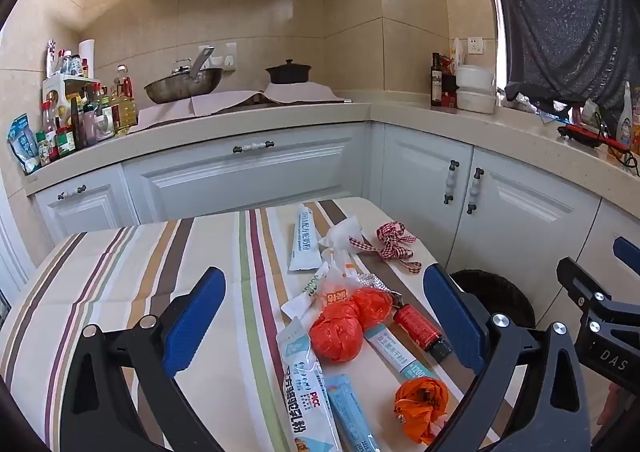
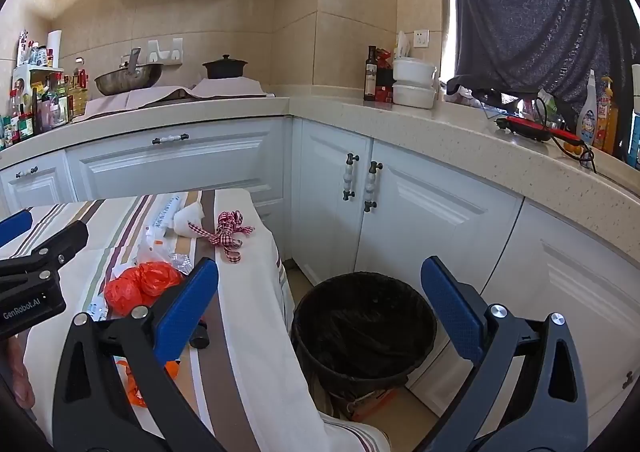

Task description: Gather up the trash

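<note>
Trash lies on the right part of a striped tablecloth (image 1: 120,284): two balled orange bags (image 1: 338,336), a third crumpled orange bag (image 1: 420,408), long white and blue sachets (image 1: 306,384), a white tube (image 1: 306,236), a white wad (image 1: 344,234), a red checked ribbon (image 1: 394,246) and a red spool (image 1: 420,326). My left gripper (image 1: 324,316) hangs open above the pile, holding nothing. My right gripper (image 2: 320,304) is open and empty over the black-lined bin (image 2: 362,328) beside the table. The ribbon (image 2: 228,232) and orange bags (image 2: 138,286) show at its left.
White cabinets (image 2: 420,212) and a beige counter (image 1: 240,124) wrap the corner behind the table. On the counter stand a wok (image 1: 184,86), a dark pot (image 1: 288,72), bottles (image 1: 80,120) and white tubs (image 2: 414,82). The right gripper's body (image 1: 600,312) sits at the table's right edge.
</note>
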Available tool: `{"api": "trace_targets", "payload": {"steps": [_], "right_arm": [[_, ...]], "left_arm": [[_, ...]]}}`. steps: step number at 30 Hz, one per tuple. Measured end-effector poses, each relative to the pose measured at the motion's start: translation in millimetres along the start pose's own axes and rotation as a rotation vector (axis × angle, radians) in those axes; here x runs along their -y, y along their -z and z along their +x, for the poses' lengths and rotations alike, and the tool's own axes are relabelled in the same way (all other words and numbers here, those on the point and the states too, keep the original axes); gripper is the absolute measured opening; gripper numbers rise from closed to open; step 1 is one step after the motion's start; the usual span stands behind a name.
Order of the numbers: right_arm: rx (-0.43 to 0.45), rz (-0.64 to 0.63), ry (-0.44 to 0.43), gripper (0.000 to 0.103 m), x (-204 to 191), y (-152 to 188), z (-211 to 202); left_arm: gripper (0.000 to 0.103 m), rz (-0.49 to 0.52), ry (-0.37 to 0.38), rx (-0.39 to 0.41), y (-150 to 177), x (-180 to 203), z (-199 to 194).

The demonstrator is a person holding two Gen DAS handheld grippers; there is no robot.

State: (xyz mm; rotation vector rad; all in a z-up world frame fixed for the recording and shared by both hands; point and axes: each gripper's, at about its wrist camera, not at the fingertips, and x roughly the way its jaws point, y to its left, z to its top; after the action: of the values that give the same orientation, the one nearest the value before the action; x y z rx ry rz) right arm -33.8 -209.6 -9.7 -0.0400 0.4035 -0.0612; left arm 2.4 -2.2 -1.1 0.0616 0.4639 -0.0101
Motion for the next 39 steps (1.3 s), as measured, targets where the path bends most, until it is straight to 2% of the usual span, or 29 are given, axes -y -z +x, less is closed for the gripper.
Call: {"api": "trace_targets", "payload": {"steps": [2, 5, 13, 39], "right_arm": [[-0.002, 0.002, 0.001, 0.099, 0.7, 1.3, 0.5], [-0.005, 0.007, 0.001, 0.099, 2.4, 2.9, 1.4], [0.003, -0.003, -0.001, 0.099, -1.8, -1.5, -2.1], [0.001, -0.004, -0.003, 0.099, -1.5, -4.0, -5.8]], "left_arm": [[0.097, 0.007, 0.000, -0.014, -0.2, 2.7, 3.7], [0.097, -0.018, 0.002, 0.031, 0.7, 0.2, -8.0], [0.097, -0.020, -0.002, 0.043, 2.1, -0.6, -11.4], [0.097, -0.043, -0.003, 0.023, -1.2, -9.4, -10.7]]}}
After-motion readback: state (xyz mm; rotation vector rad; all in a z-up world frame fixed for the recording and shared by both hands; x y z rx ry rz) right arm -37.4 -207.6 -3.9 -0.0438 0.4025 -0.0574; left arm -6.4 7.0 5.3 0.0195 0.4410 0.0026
